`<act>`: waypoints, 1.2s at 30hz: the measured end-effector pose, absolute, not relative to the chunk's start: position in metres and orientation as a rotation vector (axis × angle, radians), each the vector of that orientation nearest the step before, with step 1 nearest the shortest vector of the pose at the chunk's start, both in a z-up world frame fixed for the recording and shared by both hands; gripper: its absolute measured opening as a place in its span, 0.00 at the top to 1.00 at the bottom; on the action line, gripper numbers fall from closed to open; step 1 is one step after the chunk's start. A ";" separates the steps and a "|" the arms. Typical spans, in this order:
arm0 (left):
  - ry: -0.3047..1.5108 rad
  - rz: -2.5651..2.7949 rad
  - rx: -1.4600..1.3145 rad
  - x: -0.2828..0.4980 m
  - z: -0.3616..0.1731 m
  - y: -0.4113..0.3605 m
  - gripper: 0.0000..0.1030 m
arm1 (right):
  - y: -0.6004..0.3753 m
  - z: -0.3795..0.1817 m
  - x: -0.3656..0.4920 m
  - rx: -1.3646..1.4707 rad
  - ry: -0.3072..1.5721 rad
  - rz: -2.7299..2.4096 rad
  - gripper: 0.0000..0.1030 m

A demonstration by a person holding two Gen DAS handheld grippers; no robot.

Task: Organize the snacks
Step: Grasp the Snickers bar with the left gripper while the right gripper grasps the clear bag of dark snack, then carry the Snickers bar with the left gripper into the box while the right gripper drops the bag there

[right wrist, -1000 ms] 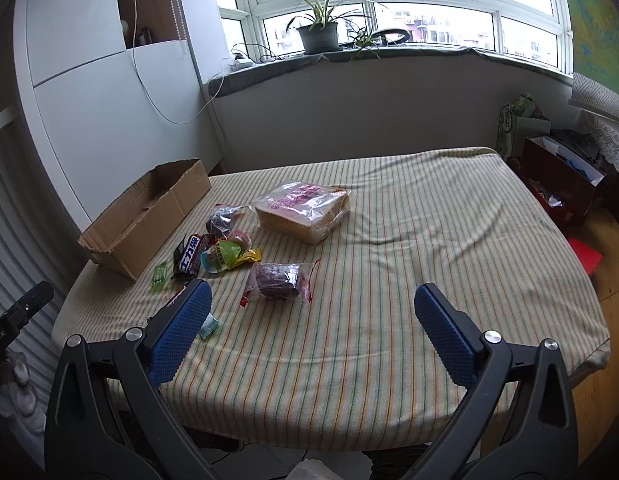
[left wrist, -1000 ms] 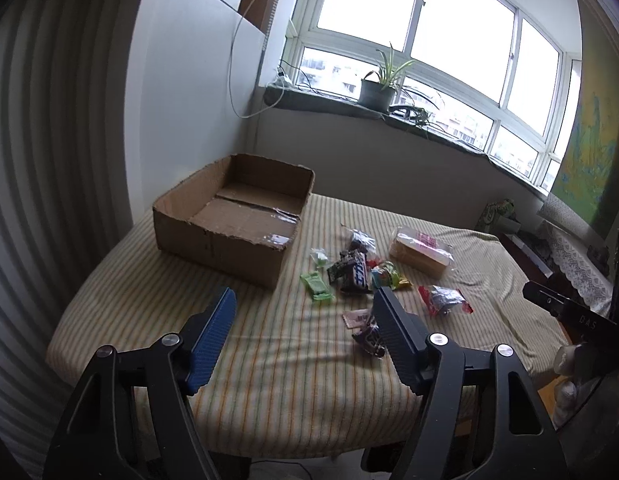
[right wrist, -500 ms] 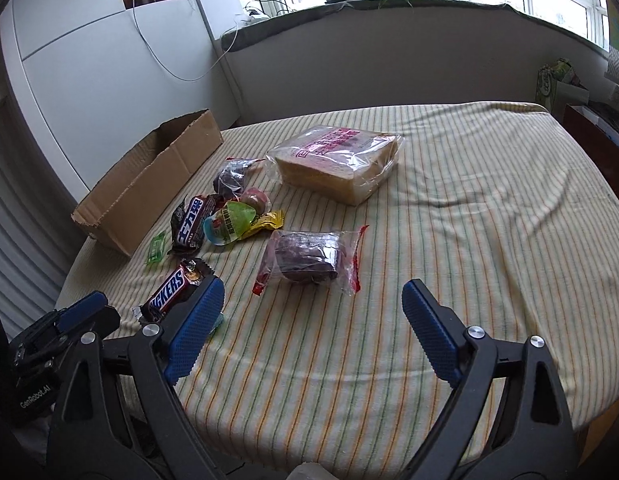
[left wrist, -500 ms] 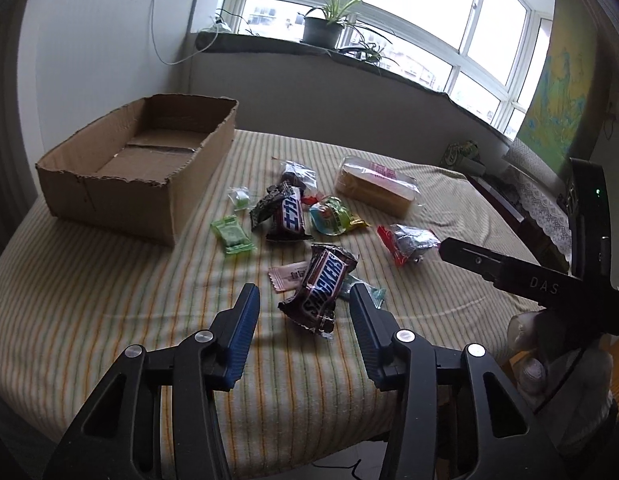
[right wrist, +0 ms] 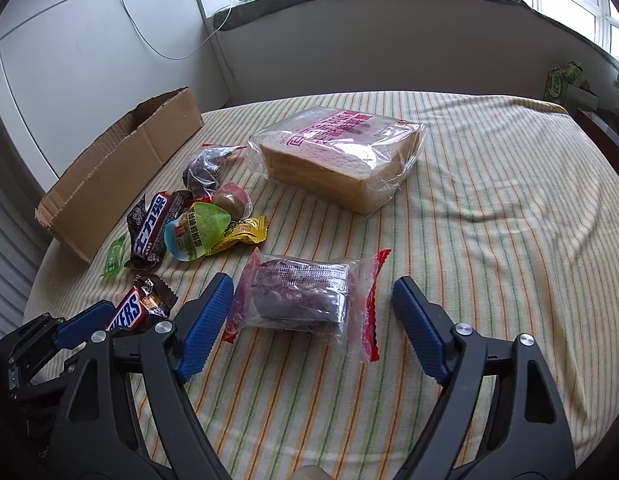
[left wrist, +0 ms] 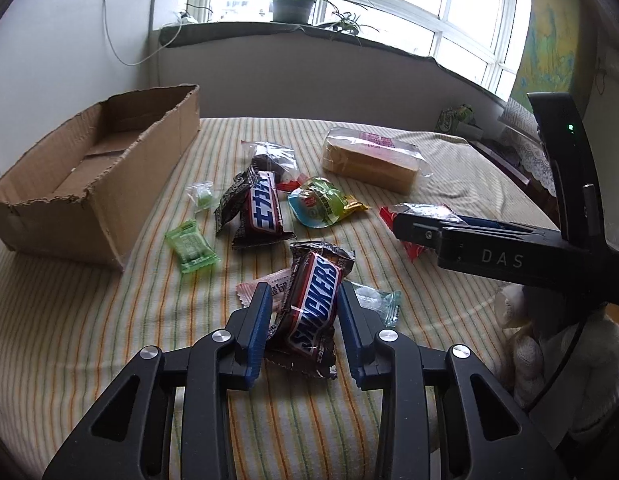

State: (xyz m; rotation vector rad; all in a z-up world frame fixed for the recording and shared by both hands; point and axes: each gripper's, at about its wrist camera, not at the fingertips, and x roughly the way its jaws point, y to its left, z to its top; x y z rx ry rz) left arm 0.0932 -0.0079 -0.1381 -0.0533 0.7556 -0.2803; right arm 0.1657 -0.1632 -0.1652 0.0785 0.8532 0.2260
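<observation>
Left tool (left wrist: 301, 312): jaws just closing around the brown Snickers bar wrapper (left wrist: 311, 312); contact unclear.
Snickers bar: flat on the striped tabletop cloth (left wrist: 109, 320), long axis pointing away along the fingers.
Right tool (right wrist: 313, 312): open, just narrowing, straddling a clear-wrapped dark purple roll (right wrist: 299, 298) lying crosswise.
Cardboard box (left wrist: 89, 168): open, far left.

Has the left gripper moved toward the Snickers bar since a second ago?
Yes. The left gripper has come down and forward across the striped table, and its jaws, which have just been closing, now flank the Snickers bar.
</observation>
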 end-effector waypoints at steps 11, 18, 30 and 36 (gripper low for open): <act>0.735 -0.285 -0.044 0.097 -0.145 -0.013 0.74 | -0.153 -0.168 0.163 0.039 0.828 0.231 0.37; 0.718 -0.278 -0.097 0.097 -0.139 -0.003 0.74 | -0.165 -0.165 0.156 0.078 0.822 0.237 0.40; 0.643 -0.279 -0.153 0.090 -0.113 0.014 0.74 | -0.166 -0.132 0.146 0.109 0.743 0.267 0.41; 0.569 -0.225 -0.180 0.096 -0.091 0.032 0.74 | -0.154 -0.105 0.156 0.120 0.699 0.313 0.41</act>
